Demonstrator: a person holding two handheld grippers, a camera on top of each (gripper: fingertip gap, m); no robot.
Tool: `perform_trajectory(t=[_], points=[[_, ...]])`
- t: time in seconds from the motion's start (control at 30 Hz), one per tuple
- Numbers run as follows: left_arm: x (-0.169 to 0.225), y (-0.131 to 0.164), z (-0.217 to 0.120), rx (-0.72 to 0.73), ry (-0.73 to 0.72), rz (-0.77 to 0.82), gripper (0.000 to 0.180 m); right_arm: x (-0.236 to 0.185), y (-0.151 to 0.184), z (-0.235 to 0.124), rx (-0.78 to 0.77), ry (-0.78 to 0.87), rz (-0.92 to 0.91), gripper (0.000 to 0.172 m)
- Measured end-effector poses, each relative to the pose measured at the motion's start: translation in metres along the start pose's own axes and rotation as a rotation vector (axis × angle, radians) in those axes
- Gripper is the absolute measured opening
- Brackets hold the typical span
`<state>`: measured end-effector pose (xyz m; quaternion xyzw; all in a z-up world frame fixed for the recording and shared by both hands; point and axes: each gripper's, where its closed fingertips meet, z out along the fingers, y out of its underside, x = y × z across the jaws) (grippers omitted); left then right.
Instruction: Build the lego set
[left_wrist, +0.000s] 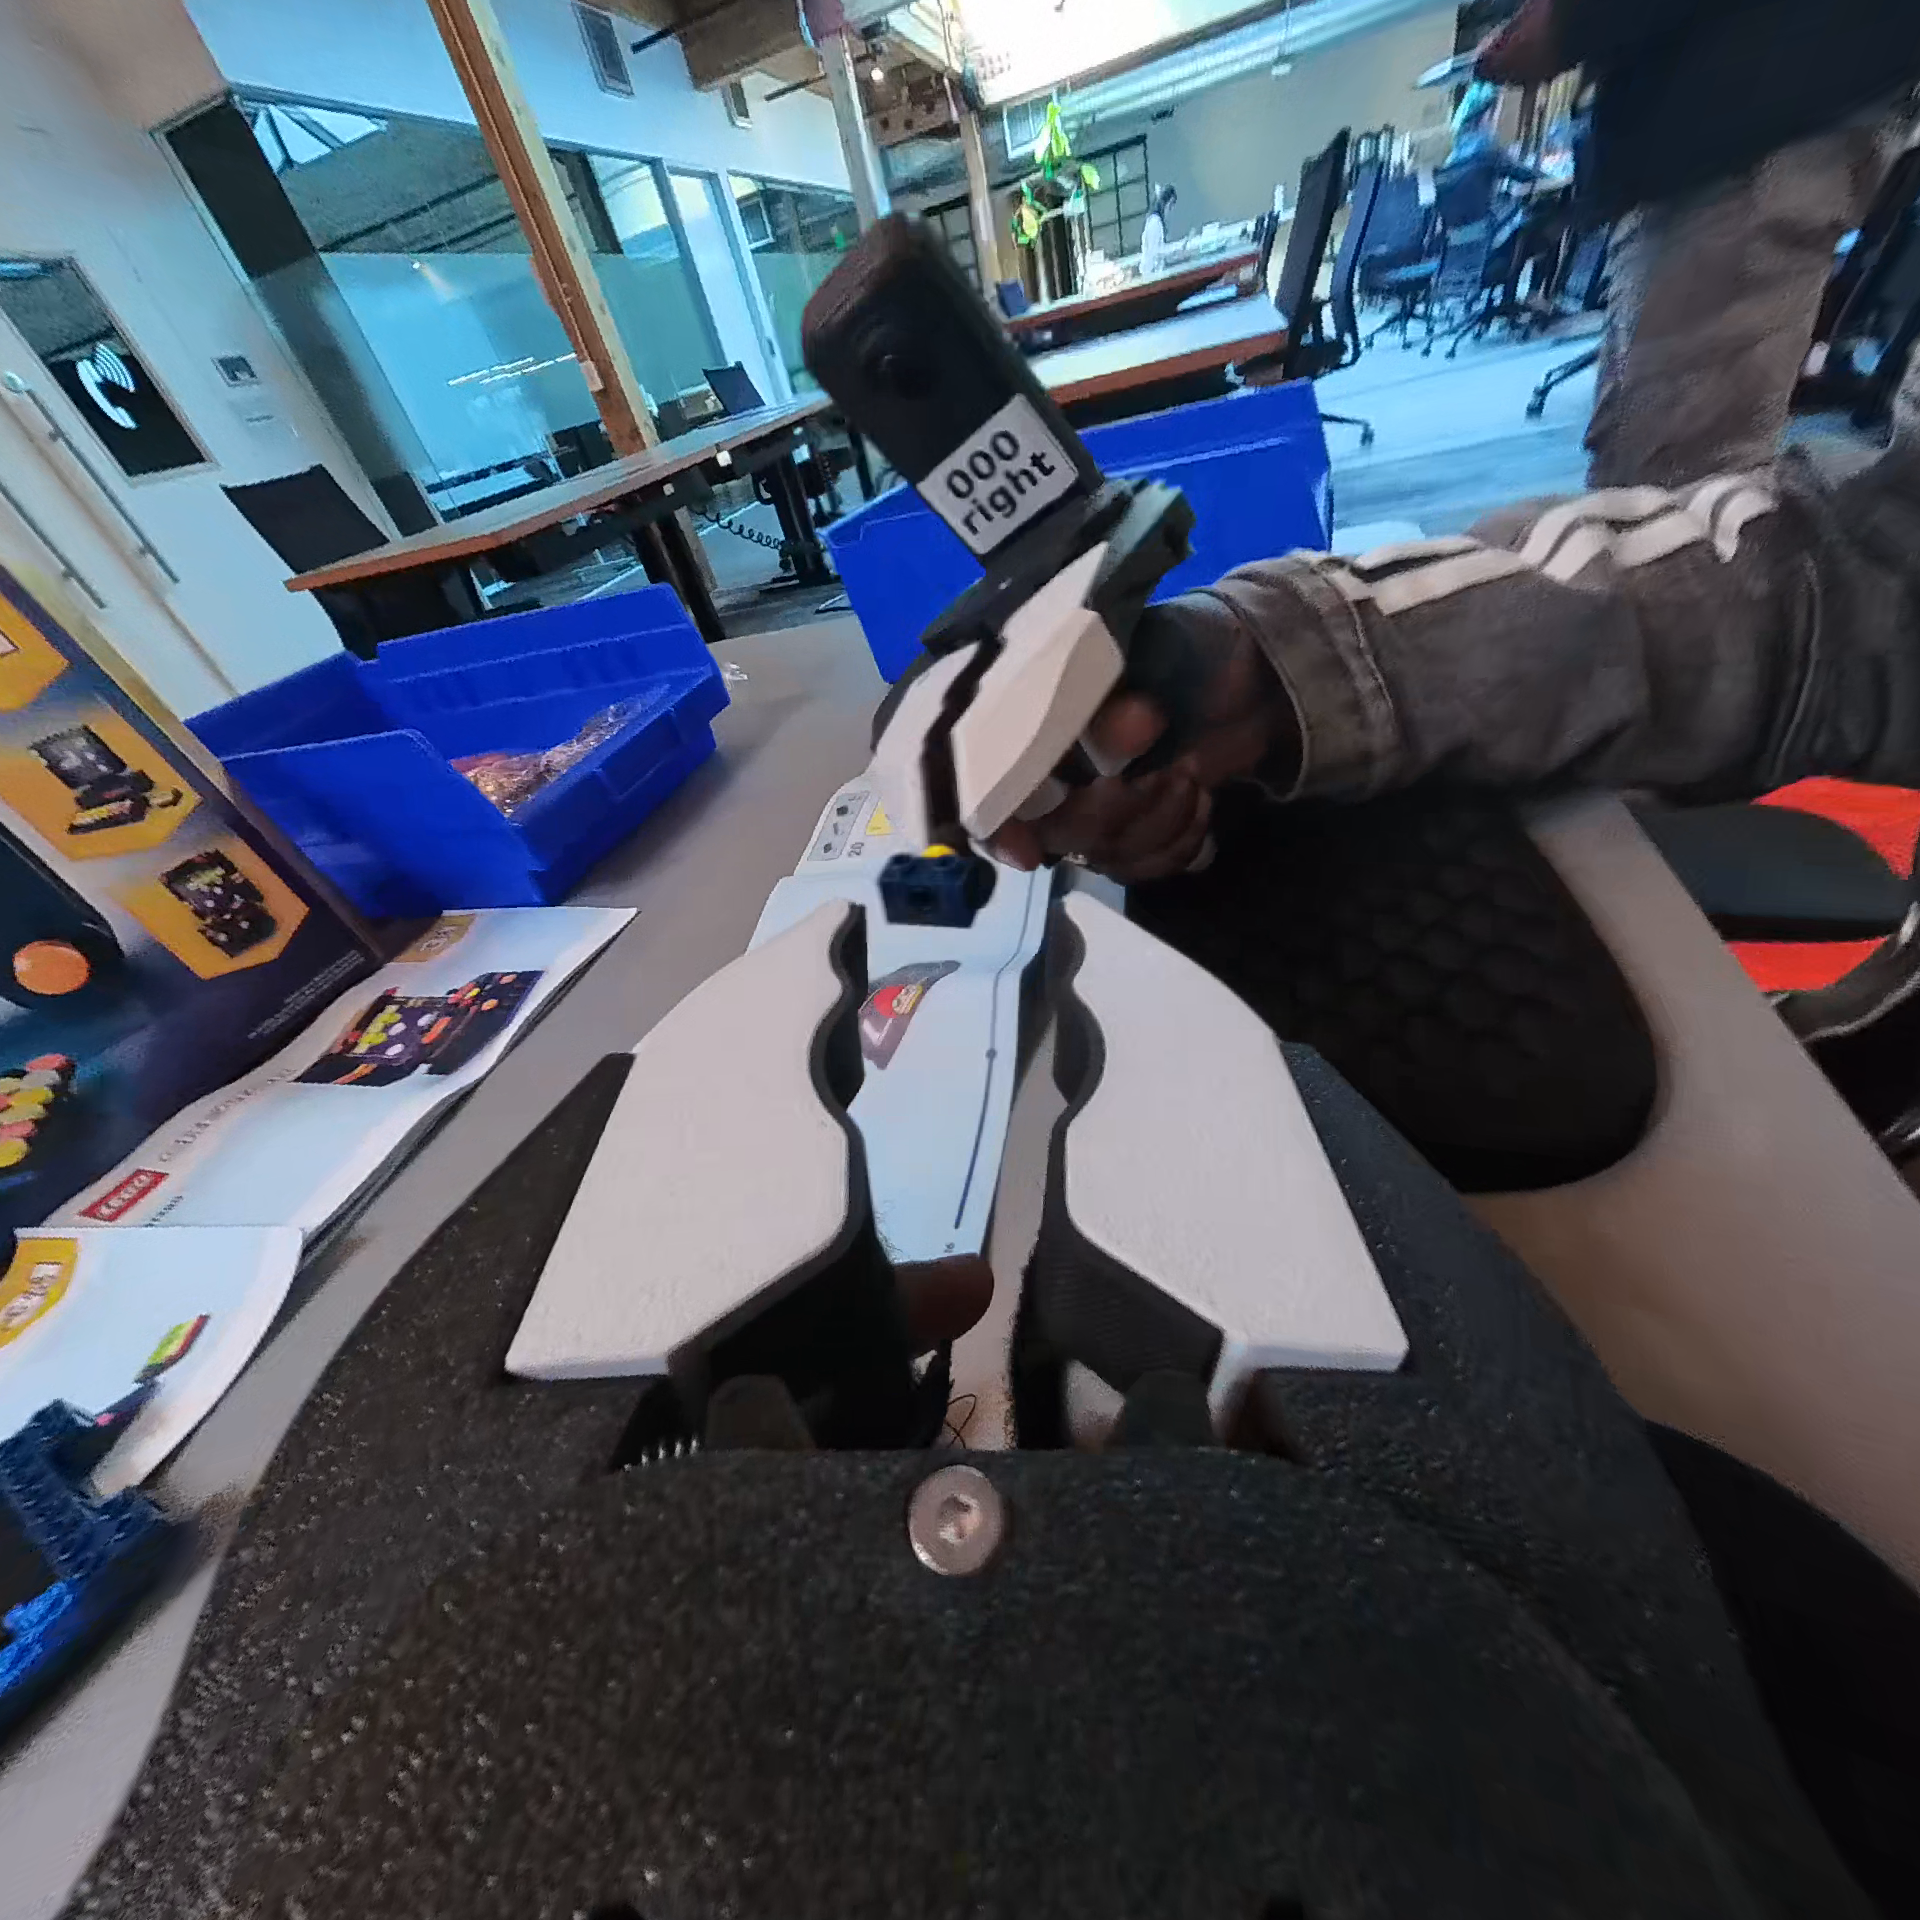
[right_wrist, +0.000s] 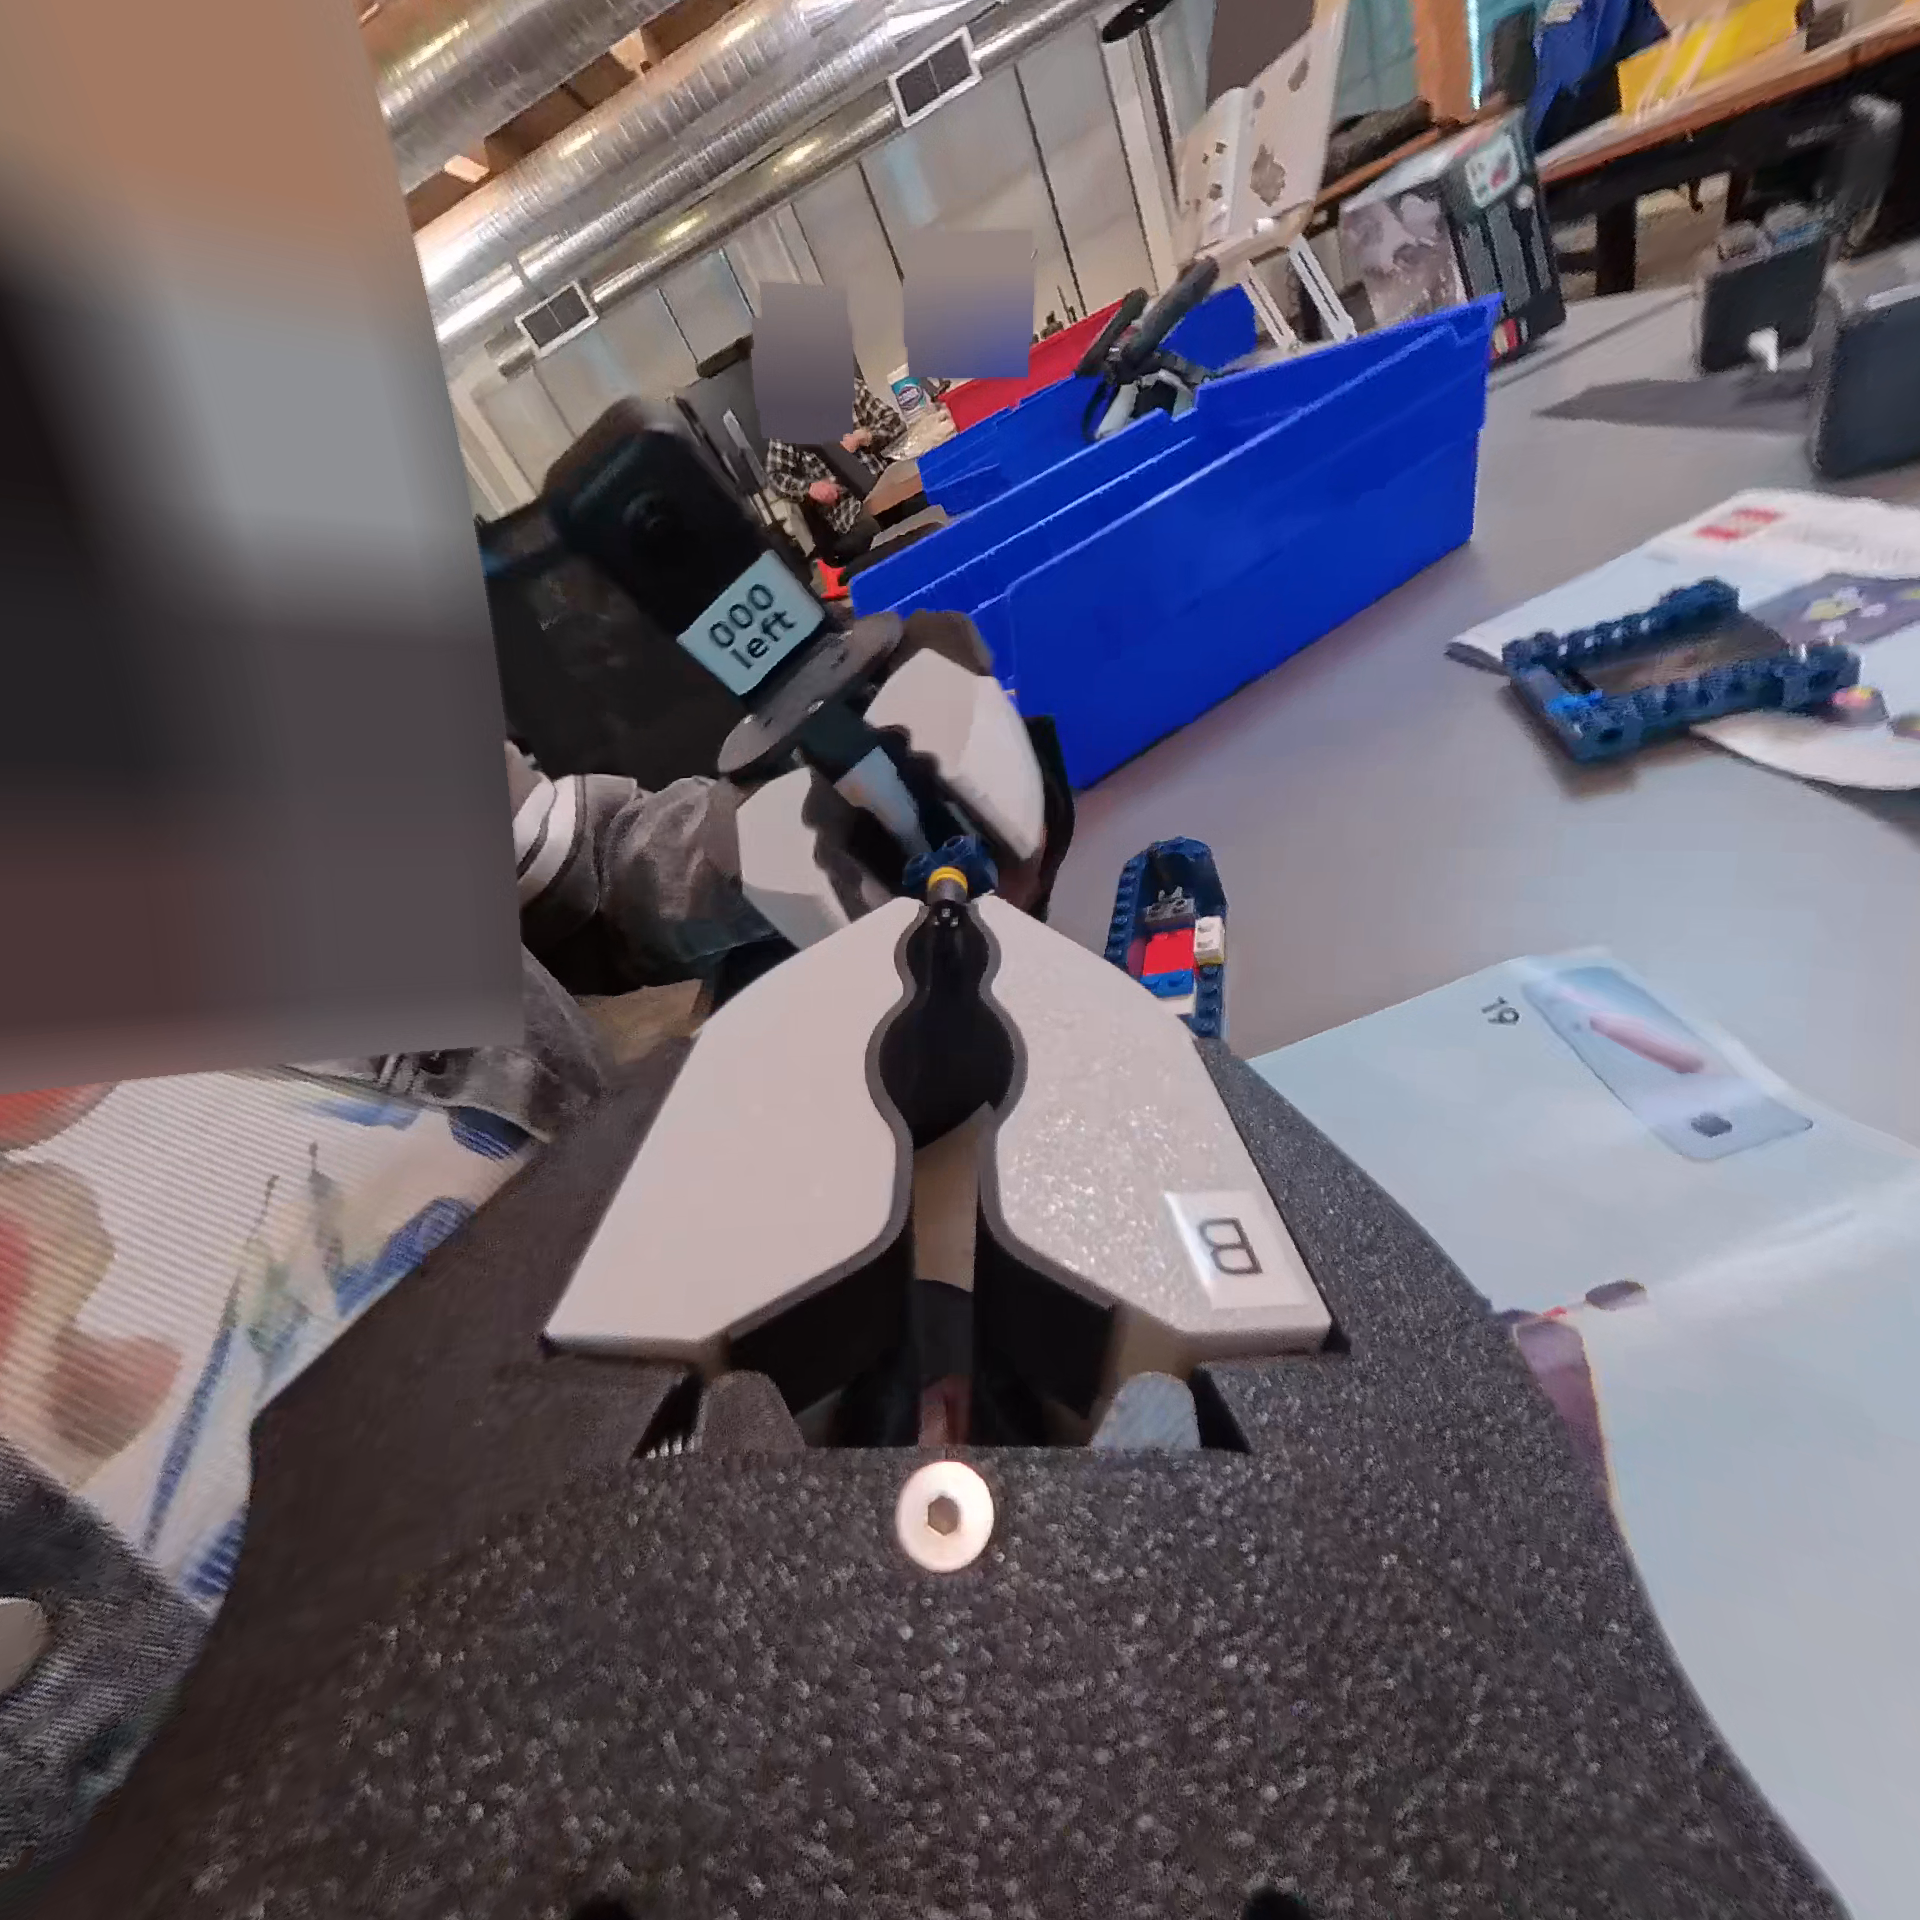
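From the left wrist view, I am seeing my left gripper (left_wrist: 961, 920) with its jaws standing apart, gripping nothing. A dark blue brick (left_wrist: 933, 891) is hanging just beyond the fingertips, between them but not pressed by either. The right gripper (left_wrist: 951, 836) is coming in from above, a hand (left_wrist: 1164, 769) wrapped round its handle, and a yellow-collared pin (left_wrist: 940, 850) at its tip is joining the brick. Blue bins (left_wrist: 468, 748) and an open booklet (left_wrist: 343, 1049) are lying on the grey table (left_wrist: 665, 862).

From the right wrist view, I am seeing my right gripper (right_wrist: 943, 916) with its jaws closed on the pin (right_wrist: 943, 891), whose far end is sitting in the brick (right_wrist: 951, 864). The left gripper (right_wrist: 935, 821) is facing me just behind the brick. A half-built blue model (right_wrist: 1169, 935) is lying on the table (right_wrist: 1351, 790) nearby, beside an instruction page (right_wrist: 1610, 1122).
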<state>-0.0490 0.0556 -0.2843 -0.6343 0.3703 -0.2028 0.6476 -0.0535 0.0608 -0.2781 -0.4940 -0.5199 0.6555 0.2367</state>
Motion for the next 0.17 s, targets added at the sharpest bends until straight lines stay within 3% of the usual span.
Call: perform_trajectory(t=[0.17], points=[[0.0047,-0.0012,-0.0006,0.016,0.039,0.011,0.033,-0.006,0.006,0.0061,-0.048,0.008,-0.074,0.005]])
